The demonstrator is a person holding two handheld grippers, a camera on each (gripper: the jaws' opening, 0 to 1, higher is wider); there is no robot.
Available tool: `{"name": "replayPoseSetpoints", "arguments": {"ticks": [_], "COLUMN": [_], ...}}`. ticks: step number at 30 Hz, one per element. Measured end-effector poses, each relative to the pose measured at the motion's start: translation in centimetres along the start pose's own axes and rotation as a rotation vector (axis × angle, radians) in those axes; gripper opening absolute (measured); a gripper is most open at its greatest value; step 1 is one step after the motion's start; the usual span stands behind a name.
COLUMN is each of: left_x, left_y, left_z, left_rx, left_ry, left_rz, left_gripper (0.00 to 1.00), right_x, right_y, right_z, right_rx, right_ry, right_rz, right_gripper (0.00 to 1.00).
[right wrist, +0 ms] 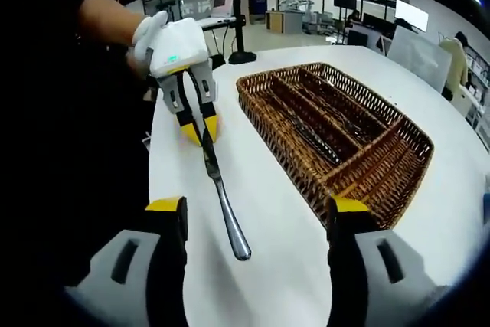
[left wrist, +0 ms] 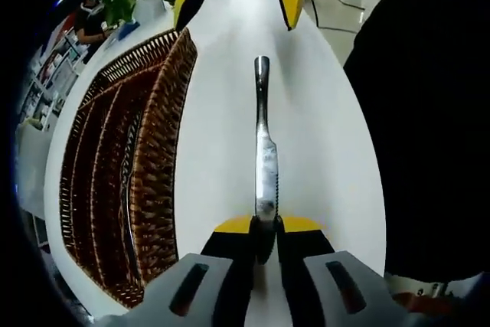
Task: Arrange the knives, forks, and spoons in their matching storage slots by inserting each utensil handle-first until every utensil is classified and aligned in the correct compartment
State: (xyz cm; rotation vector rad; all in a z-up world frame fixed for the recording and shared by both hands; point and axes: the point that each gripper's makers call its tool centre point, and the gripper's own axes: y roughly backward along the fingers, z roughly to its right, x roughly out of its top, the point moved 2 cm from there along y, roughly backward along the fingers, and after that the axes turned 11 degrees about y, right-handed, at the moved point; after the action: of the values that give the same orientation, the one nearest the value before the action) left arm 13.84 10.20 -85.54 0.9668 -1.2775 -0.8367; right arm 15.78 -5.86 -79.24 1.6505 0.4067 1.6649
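Knife was the utensil in hand: the left tool was clamped on its blade end, so that the handle pointed away from the tool, which I judged deliberate, since the task wants each utensil entered handle-first; in the right gripper view the same knife ran from the left tool out toward the camera, its rounded handle end nearest; whether it rested on the white counter or hung just above it I could not tell. The wicker tray sat on the counter just beside the knife, its long compartments running roughly parallel to the blade; that parallel line-up seemed to be why the knife was held lengthwise, as it would need only a sideways carry and a slide into a slot; something slim and metallic lay in one middle compartment, too dim to name. The right tool stood with its jaws wide apart, holding nothing, facing the handle end, placed perhaps to steady or take over the handle; a gloved hand carried the left tool.
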Motion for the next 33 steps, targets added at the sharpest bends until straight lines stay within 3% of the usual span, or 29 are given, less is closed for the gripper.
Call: {"name": "replayPoseSetpoints", "arguments": {"ticks": [5, 11, 16, 21, 33], "left_x": [0.5, 1.3, 1.7, 1.7, 1.6], "left_y": [1.2, 2.5, 3.3, 3.6, 4.0], "left_z": [-0.2, -0.5, -0.6, -0.5, -0.5], "left_rx": [-0.007, 0.012, 0.027, 0.038, 0.054], "left_ry": [0.017, -0.004, -0.021, -0.04, -0.068], "left_rz": [0.004, 0.01, 0.015, 0.011, 0.012], "left_gripper": [0.09, 0.09, 0.09, 0.09, 0.09], "right_x": [-0.5, -1.3, -2.2, -2.5, -2.9], "right_y": [0.0, -1.3, -3.5, -4.9, -6.2], "right_z": [-0.1, -1.1, -2.5, -3.4, -3.5], "right_rx": [0.0, 0.031, 0.088, 0.127, 0.134], "right_ry": [0.005, 0.034, 0.088, 0.087, 0.122], "right_rz": [-0.011, -0.019, -0.051, -0.059, -0.087], "right_gripper": [0.73, 0.62, 0.47, 0.32, 0.21]}}
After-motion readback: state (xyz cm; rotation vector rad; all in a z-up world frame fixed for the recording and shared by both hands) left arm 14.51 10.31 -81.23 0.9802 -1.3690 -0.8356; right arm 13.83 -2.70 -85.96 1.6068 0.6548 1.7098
